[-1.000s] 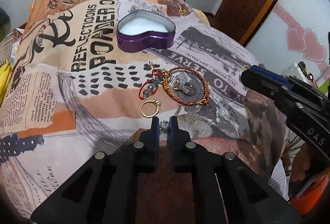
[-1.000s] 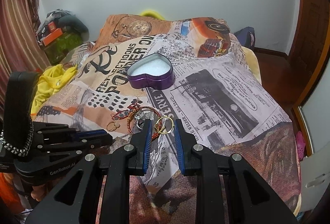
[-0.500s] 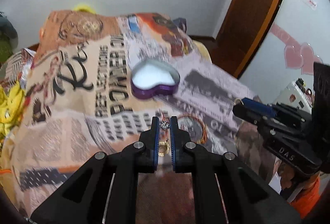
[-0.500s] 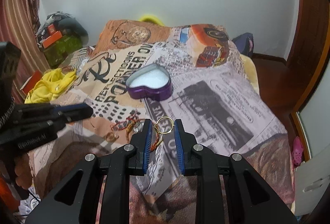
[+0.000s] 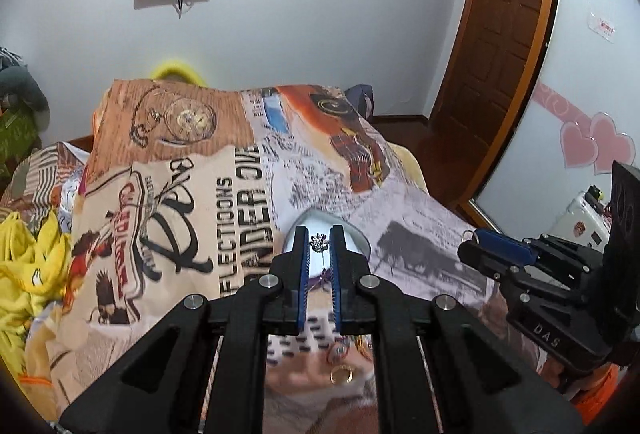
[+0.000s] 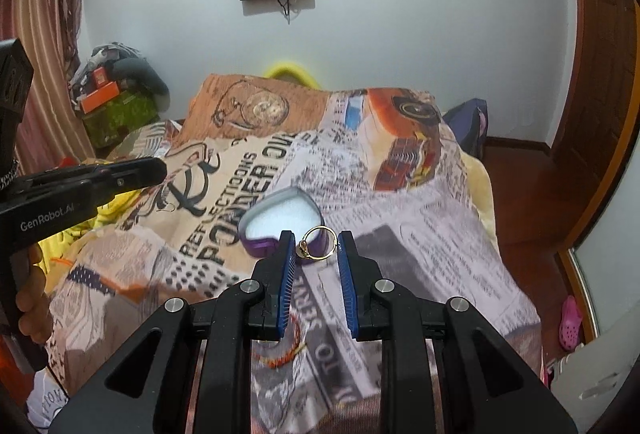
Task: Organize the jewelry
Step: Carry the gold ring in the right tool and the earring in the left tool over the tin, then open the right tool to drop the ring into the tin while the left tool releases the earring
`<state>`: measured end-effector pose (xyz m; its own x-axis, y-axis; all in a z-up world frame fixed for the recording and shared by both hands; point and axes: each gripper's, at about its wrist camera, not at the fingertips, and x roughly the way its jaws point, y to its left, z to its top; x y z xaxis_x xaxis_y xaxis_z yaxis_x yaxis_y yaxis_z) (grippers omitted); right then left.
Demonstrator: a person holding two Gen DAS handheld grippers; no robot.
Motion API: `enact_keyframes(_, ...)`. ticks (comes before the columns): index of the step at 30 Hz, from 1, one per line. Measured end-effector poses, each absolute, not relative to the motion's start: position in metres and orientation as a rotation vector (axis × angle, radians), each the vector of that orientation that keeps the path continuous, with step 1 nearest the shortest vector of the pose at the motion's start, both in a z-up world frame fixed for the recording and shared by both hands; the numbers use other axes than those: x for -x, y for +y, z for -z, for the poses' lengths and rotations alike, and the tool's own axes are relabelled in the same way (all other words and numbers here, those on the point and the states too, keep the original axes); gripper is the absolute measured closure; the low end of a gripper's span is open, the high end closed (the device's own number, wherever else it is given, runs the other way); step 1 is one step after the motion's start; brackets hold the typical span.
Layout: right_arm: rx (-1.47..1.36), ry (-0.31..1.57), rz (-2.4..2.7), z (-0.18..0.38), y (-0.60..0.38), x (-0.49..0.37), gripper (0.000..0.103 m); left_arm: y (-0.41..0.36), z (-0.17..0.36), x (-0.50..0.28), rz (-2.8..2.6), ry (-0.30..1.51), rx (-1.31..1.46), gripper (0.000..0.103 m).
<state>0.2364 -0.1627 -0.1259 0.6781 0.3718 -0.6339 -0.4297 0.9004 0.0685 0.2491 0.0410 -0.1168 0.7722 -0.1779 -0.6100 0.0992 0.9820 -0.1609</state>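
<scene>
Heart-shaped box (image 5: pixel 356 238) mostly behind the left jaws; bracelet (image 6: pixel 286 350) perhaps half hidden.

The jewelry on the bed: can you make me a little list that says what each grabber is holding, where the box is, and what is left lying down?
left gripper: shut on a small silver sparkly ring
right gripper: shut on a gold ring, held across its width
box: purple heart-shaped tin, open, white inside, on the printed blanket
position: both grippers raised near the tin
still on blanket: another gold ring and an orange beaded bracelet
</scene>
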Motion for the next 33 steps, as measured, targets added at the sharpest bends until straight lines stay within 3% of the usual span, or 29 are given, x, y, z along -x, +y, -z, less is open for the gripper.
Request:
enact_keyframes(17, 0.124, 0.709, -0.496, 0.143, -0.126, -0.278, 0.083, 0.039, 0.140, -0.307, 0.114, 0.709, 0.111, 0.095)
enact_keyframes(33, 0.164, 0.863, -0.554, 0.181, -0.115, -0.318, 0.083, 0.036, 0.183, -0.345, 0.203, 0.859, 0.125, 0.095)
